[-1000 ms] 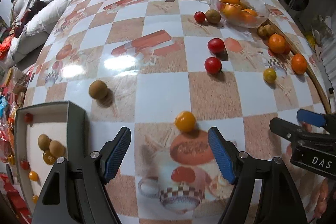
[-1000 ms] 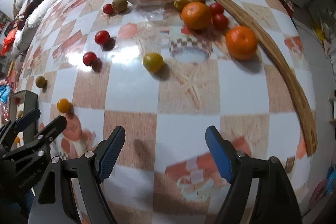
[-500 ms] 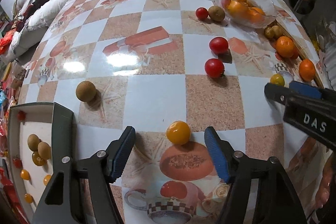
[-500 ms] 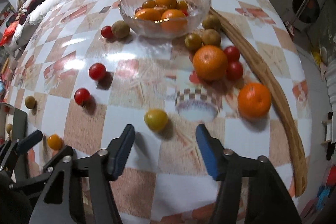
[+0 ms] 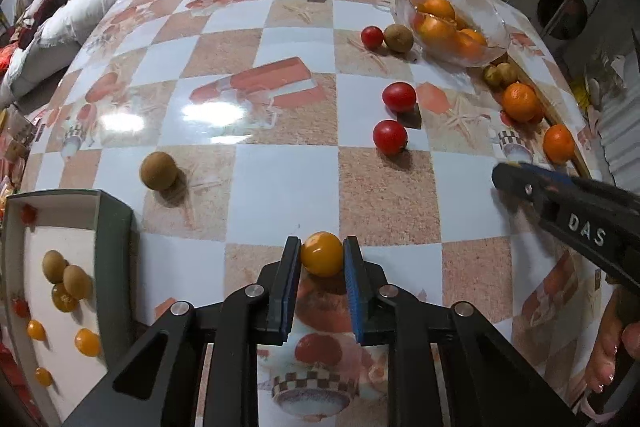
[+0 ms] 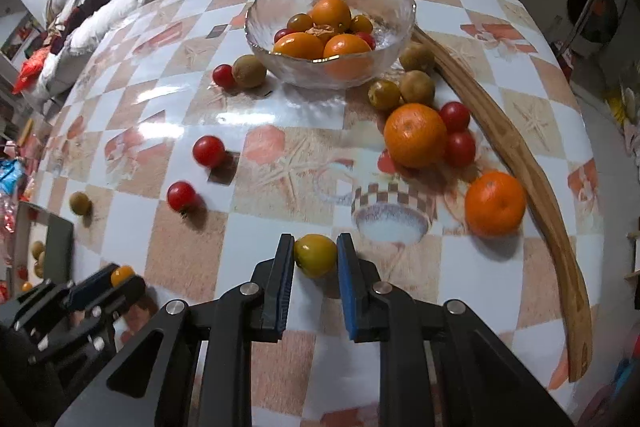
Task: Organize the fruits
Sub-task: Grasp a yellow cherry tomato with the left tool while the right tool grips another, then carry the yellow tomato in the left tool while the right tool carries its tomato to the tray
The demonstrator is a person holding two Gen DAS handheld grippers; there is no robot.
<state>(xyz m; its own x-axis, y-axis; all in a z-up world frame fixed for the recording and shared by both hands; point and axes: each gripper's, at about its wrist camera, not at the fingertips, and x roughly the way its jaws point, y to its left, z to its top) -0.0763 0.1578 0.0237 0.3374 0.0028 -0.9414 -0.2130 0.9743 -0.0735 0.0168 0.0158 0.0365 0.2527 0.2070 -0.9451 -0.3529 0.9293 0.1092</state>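
My left gripper point(image 5: 321, 255) is shut on a small orange tomato point(image 5: 322, 253) that rests on the checked table. My right gripper point(image 6: 315, 254) is shut on a yellow-green tomato point(image 6: 315, 255), also on the table. The left gripper also shows low at the left of the right wrist view point(image 6: 120, 277). A glass bowl point(image 6: 384, 5) holds oranges and small fruits. A grey-rimmed white tray point(image 5: 114, 227) at the left edge holds several small fruits.
Red tomatoes point(image 5: 390, 136) point(image 5: 399, 97), a brown fruit point(image 5: 158, 171), two oranges point(image 6: 415, 135) point(image 6: 495, 203) and more small fruits lie loose on the table. A curved wooden strip point(image 6: 532, 175) runs along the right side. Bedding and clothes lie beyond the table.
Both grippers moved forward and closed: the left on the orange tomato, the right on the yellow-green tomato. Both were open before.
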